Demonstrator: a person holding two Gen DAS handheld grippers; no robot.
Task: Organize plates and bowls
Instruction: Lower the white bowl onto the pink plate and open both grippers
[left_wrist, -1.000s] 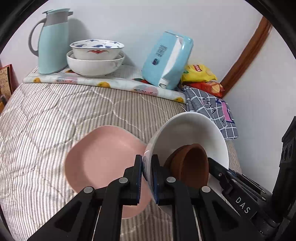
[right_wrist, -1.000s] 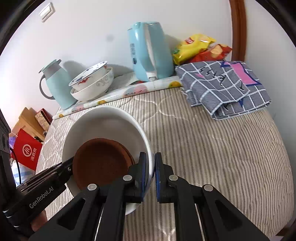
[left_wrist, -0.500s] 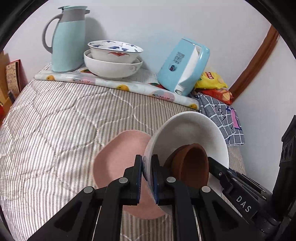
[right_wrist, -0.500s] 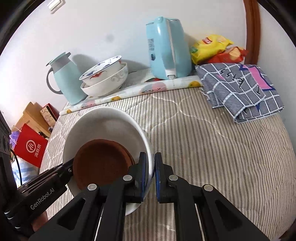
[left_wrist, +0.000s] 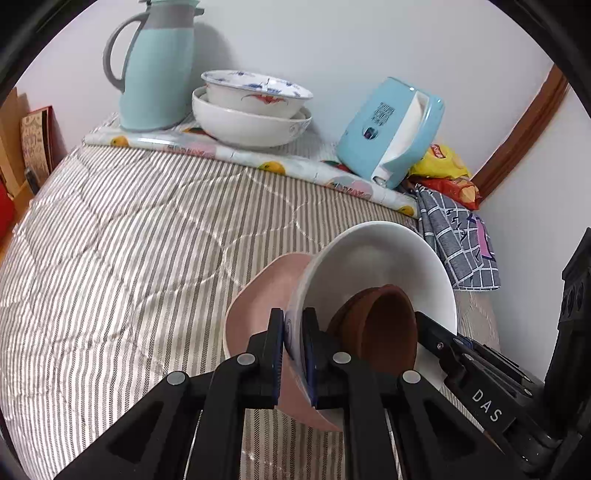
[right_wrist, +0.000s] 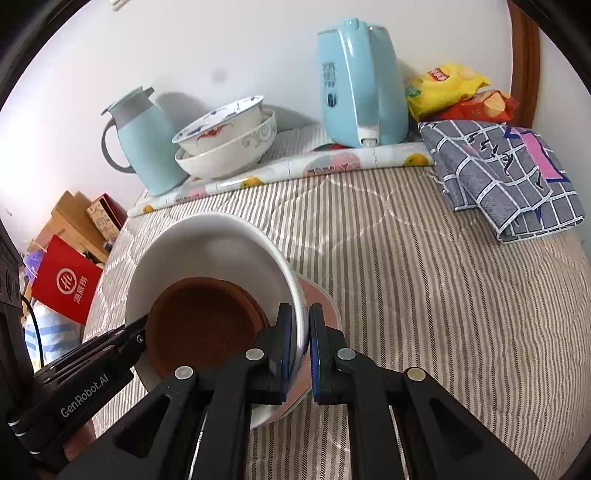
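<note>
Both tools grip the white bowl (left_wrist: 373, 258) by opposite rims: the left tool (left_wrist: 293, 336) is clamped on one edge, the right tool (right_wrist: 301, 338) on the other, likely to steady its weight. A brown bowl (right_wrist: 201, 325) nests inside, and it hangs over the pink plate (left_wrist: 262, 295) on the striped bed (left_wrist: 122, 236), seemingly for stacking.

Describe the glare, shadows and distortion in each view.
Left wrist: fisheye bends the striped quilt; the thermos jug throws a soft shadow on the wall. Right wrist: bright glare washes out the left wall; sheen streaks the quilt; black vignette rings both views.
</note>
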